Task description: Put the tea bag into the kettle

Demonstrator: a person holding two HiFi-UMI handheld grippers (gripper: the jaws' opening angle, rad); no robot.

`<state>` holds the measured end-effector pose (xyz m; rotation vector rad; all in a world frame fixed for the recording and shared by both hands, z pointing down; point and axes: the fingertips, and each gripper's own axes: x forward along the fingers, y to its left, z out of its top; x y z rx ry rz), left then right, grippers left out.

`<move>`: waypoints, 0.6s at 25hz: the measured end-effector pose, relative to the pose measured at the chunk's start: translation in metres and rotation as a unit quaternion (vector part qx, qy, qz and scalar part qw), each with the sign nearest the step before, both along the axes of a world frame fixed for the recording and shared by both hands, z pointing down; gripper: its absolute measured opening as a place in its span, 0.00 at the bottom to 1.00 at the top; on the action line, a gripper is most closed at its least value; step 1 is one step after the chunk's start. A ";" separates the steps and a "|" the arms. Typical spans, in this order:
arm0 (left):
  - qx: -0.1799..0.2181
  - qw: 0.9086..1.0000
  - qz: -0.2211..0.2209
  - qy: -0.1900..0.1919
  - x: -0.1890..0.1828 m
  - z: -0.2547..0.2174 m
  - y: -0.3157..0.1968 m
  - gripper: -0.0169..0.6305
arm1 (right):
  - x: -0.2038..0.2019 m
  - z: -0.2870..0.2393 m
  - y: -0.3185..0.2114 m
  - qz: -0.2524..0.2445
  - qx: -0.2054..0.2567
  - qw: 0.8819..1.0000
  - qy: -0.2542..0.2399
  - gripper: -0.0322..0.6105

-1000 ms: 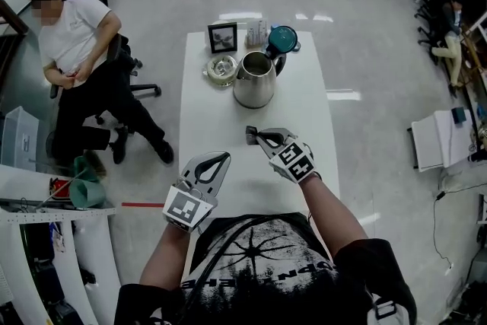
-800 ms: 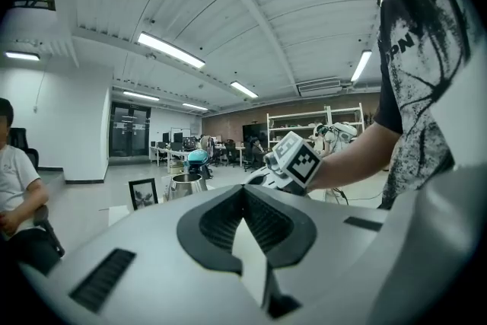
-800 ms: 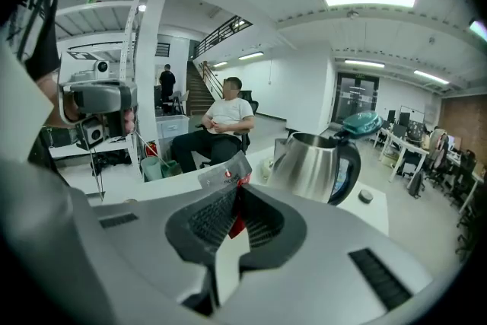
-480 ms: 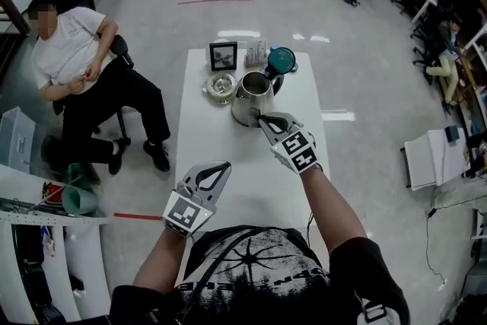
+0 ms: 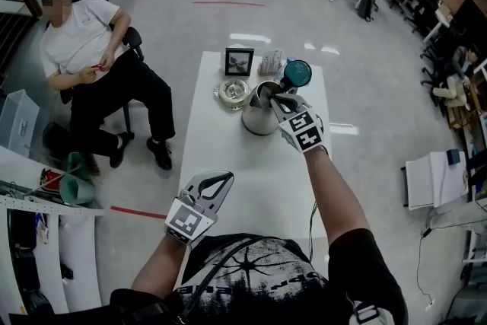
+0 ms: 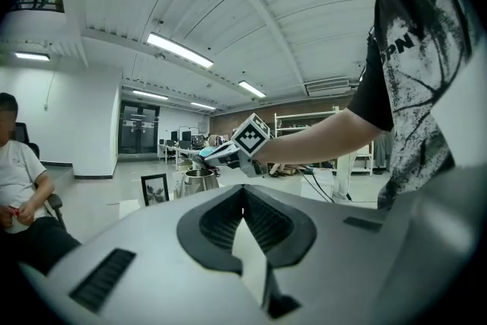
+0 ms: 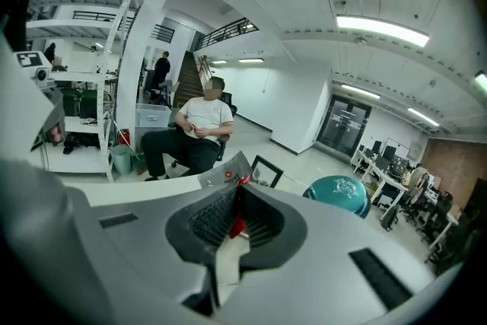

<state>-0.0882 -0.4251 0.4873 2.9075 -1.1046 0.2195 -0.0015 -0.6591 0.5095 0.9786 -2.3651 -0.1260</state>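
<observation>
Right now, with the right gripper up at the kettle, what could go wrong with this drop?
1. The right gripper pinches the tea bag near the rim of the kettle, not clearly over its mouth; released here, the bag might catch the rim or land on the table.
2. The raised teal lid stands just beside the gripper; a bump could shift the kettle, which the left gripper, shut and empty, does not steady.

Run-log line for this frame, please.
step: tea bag to kettle | right gripper: shut on tea bag, above open kettle | left gripper: shut, empty | tea bag not in yet
</observation>
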 end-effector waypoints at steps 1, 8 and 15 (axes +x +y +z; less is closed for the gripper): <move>-0.002 1.000 -0.002 0.000 -0.002 0.001 0.000 0.04 | 0.001 0.000 -0.007 0.006 -0.002 1.000 -0.001 0.08; -0.013 1.000 -0.019 0.005 -0.019 0.007 0.006 0.04 | 0.007 0.019 -0.038 0.038 -0.011 0.999 0.032 0.08; -0.023 0.999 -0.026 0.006 -0.025 0.009 0.011 0.04 | 0.007 0.028 -0.041 0.051 0.000 0.997 0.054 0.08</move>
